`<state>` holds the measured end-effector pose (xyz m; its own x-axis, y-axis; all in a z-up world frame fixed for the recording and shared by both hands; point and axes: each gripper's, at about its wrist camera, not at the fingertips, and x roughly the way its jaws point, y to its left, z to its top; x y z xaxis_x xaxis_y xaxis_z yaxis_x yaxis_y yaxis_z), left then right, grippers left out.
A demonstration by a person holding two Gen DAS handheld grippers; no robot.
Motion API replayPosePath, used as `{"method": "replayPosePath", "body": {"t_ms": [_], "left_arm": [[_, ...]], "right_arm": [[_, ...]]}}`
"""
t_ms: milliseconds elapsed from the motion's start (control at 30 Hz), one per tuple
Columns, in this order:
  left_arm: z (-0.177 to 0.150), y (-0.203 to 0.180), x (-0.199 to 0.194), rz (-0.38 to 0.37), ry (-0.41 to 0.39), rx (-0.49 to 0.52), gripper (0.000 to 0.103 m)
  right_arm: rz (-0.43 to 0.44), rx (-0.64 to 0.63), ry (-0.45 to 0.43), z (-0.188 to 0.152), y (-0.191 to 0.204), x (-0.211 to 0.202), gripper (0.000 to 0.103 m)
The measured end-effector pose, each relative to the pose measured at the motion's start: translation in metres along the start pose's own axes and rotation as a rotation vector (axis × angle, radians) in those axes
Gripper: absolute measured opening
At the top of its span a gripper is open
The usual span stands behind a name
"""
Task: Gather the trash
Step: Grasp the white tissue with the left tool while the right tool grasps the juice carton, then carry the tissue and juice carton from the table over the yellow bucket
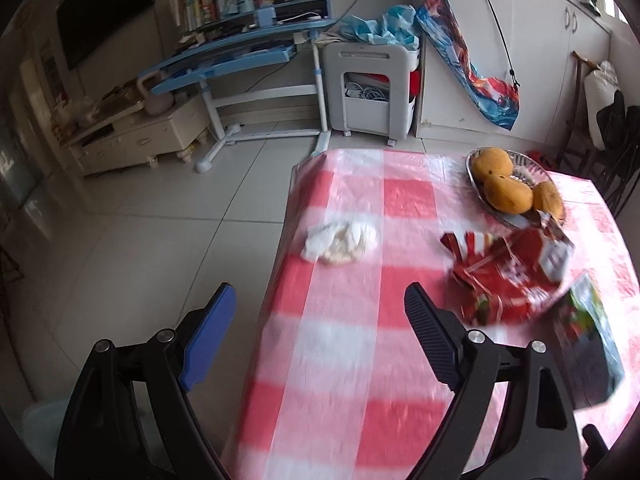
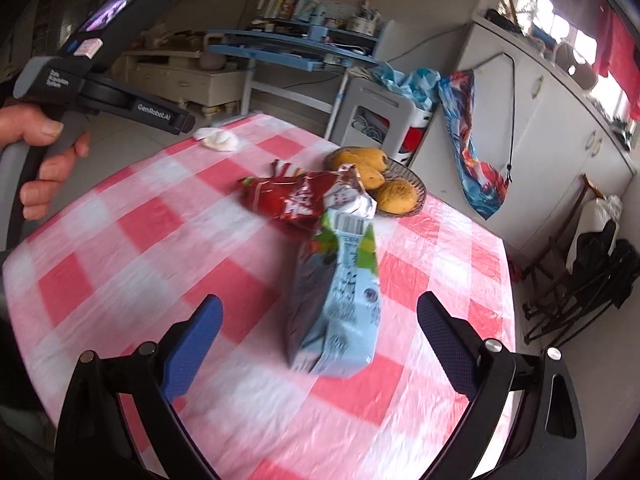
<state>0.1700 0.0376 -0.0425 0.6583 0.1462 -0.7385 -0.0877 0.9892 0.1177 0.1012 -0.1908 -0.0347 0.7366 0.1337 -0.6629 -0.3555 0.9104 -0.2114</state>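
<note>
The left gripper (image 1: 320,308) stands wide open with nothing between its fingers, hanging over the near edge of a table (image 1: 340,380) covered in a red-and-white checked cloth. Its blue finger sits over the floor at 8 o'clock, its black finger over the cloth at 4 o'clock.

From the left wrist view, a crumpled white tissue (image 1: 341,242) lies at 12 o'clock, near the table's left edge. A red wrapper (image 1: 508,276) lies at 2 o'clock, smeared by blur so its print cannot be read. A light blue bag (image 1: 588,332) at 3 o'clock is partly cut off by the lens rim and by the black finger's arm. A bowl (image 1: 476,160) of yellow fruit sits past the wrapper, at 1 o'clock.

The right gripper (image 2: 320,328) is also wide open and empty. In its view the light blue bag (image 2: 340,304) lies on the cloth between the fingers, at 12 o'clock, touched by neither. The red wrapper (image 2: 292,200) lies beyond it, touching its far end, and the bowl (image 2: 416,184) is partly hidden behind both. The tissue (image 2: 218,139) rests at 11 o'clock by the far edge. At 10 o'clock a hand (image 2: 44,152) grips the left gripper's handle; its fingers are out of sight there.
</note>
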Motion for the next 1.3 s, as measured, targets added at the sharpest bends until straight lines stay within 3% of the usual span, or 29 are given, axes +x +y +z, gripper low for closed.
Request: {"method": "replayPosePath", "body": {"t_ms": [333,433,467,500,533,600,633,767,933,1233,1300], "left_arm": [[0.034,-0.005,0.056,0.008,0.041,0.015,0.083],[0.040,-0.010,0.071,0.012,0.058,0.019,0.083],[0.041,-0.012,0.074,0.013,0.062,0.020,0.083],[0.042,-0.014,0.080,0.009,0.070,0.019,0.083],[0.042,-0.016,0.084,0.006,0.077,0.018,0.081],[0.038,-0.017,0.095,-0.014,0.111,0.006,0.064],[0.036,-0.017,0.099,-0.029,0.132,-0.001,0.043],[0.031,-0.019,0.090,-0.076,0.114,-0.002,0.030],[0.014,-0.015,0.063,-0.166,0.126,-0.013,0.029],[-0.033,-0.012,-0.005,-0.301,0.140,-0.039,0.029],[-0.047,-0.011,-0.023,-0.321,0.140,-0.051,0.029]], "right_arm": [[0.035,0.022,0.040,0.014,-0.013,0.030,0.084],[0.052,0.013,0.082,0.012,-0.016,0.040,0.068],[0.061,0.013,0.104,0.010,-0.018,0.042,0.056],[0.076,0.020,0.110,0.009,-0.020,0.043,0.052],[0.083,0.024,0.109,0.008,-0.023,0.041,0.051],[0.095,0.016,0.114,0.005,-0.026,0.035,0.049],[0.103,0.010,0.117,0.005,-0.026,0.032,0.048],[0.154,-0.048,0.142,-0.001,-0.022,0.022,0.048],[0.227,-0.151,0.164,-0.011,-0.010,0.006,0.050],[0.176,-0.173,0.129,-0.024,0.001,-0.005,0.054],[0.167,-0.175,0.145,-0.030,0.004,-0.003,0.060]]}}
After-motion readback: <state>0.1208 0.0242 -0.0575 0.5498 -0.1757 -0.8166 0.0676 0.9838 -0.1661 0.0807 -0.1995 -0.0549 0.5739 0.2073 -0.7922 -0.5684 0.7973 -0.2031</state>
